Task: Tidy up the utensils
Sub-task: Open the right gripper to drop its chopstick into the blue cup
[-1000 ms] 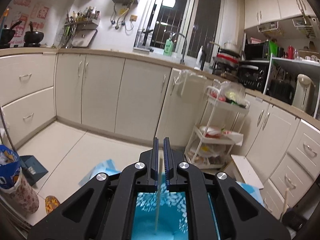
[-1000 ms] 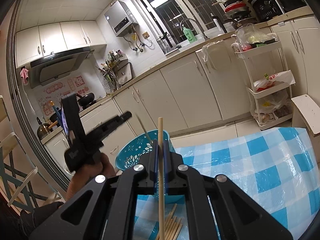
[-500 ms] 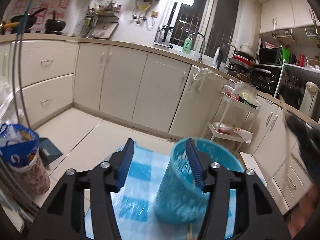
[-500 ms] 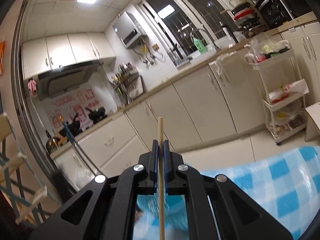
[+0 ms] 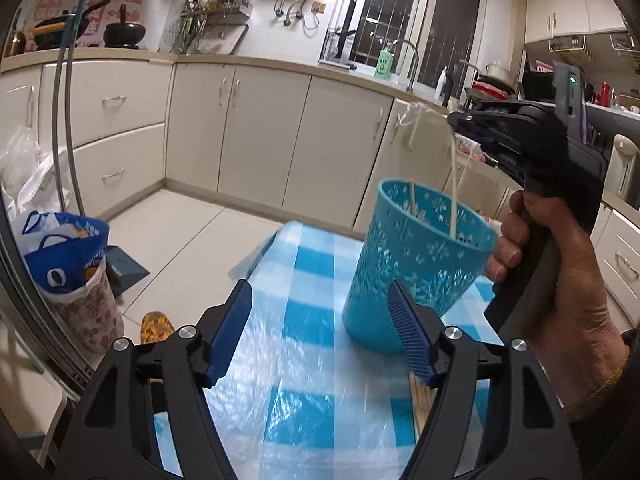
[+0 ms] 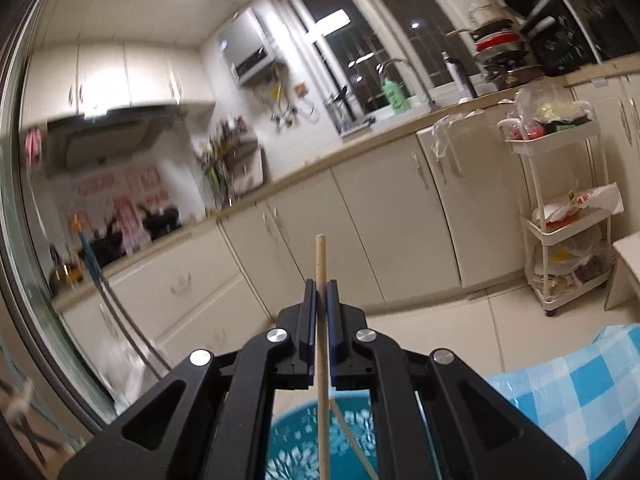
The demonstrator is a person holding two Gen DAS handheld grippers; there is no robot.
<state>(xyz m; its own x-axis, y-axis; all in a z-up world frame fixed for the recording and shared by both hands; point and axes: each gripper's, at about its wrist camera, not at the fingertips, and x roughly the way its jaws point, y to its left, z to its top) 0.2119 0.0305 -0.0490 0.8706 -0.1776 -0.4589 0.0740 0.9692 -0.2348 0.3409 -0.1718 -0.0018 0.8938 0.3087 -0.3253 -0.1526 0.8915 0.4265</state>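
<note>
A blue perforated cup (image 5: 416, 268) stands on the blue-checked tablecloth (image 5: 308, 320), with one chopstick (image 5: 412, 200) leaning inside it. My left gripper (image 5: 320, 332) is low in front of the cup, its jaws opening with nothing between them. Several loose chopsticks (image 5: 420, 396) lie by its right finger. In the left wrist view, a hand holds my right gripper (image 5: 460, 122) above the cup. It is shut on a wooden chopstick (image 6: 320, 320) that hangs upright, its lower end inside the cup's rim (image 6: 296, 440).
The table's left edge drops to the tiled floor, where a blue-and-white bag (image 5: 64, 256) sits in a patterned bin. Cream cabinets (image 5: 260, 132) run along the far wall. A white trolley (image 6: 560, 216) stands at the right.
My left gripper let go of its chopstick, opened wide and drew back and down from the cup. My right gripper carried its chopstick over the cup.
</note>
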